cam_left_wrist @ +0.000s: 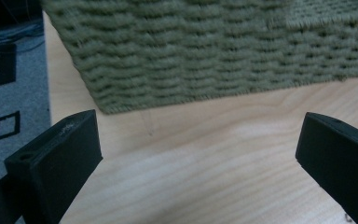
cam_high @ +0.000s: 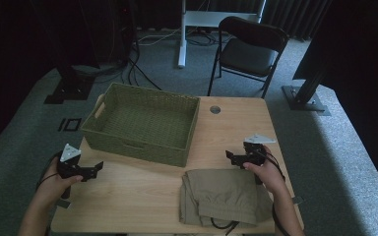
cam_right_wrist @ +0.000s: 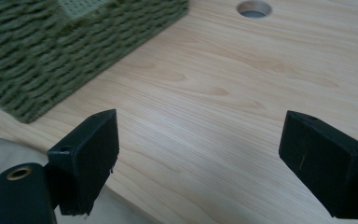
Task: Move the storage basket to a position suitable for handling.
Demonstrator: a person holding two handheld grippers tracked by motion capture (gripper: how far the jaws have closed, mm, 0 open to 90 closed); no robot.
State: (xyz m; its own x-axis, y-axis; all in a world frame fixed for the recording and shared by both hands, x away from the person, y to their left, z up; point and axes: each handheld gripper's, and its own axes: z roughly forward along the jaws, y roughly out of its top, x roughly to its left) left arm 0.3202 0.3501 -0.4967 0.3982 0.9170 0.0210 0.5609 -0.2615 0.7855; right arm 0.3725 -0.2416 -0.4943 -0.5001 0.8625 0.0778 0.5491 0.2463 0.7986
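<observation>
The left gripper (cam_high: 94,169) hovers low over the wooden table (cam_high: 142,196) with its jaws spread wide and nothing between them. Straight ahead of its jaws — and close — stands the woven green basket (cam_high: 142,123); in the left gripper view the basket's (cam_left_wrist: 205,51) near corner and front wall rise just past the jaw tips, with bare tabletop (cam_left_wrist: 205,172) under the gap. Off to that gripper's left the table edge drops to grey carpet (cam_left_wrist: 14,107).

The right gripper (cam_high: 232,157) is held by the person's right hand (cam_high: 268,174), jaws likewise wide apart and gripping nothing. The folded khaki garment (cam_high: 221,196) lies just beside this gripper, below and to the left of its jaws; in the right gripper view a pale edge of the garment (cam_right_wrist: 4,154) shows beside and beneath the left jaw (whether cloth and jaw touch cannot be told). Ahead and to the left of the right gripper's jaws sits the basket's (cam_right_wrist: 51,60) other front corner, apart from the jaw tips; farther ahead is the round cable hole (cam_right_wrist: 254,8) in the table (cam_right_wrist: 223,93).

The garment rests flat on the table's near edge, just in front of the basket — between the two grippers, but much nearer the right one. The basket is empty as far as the high view shows.
</observation>
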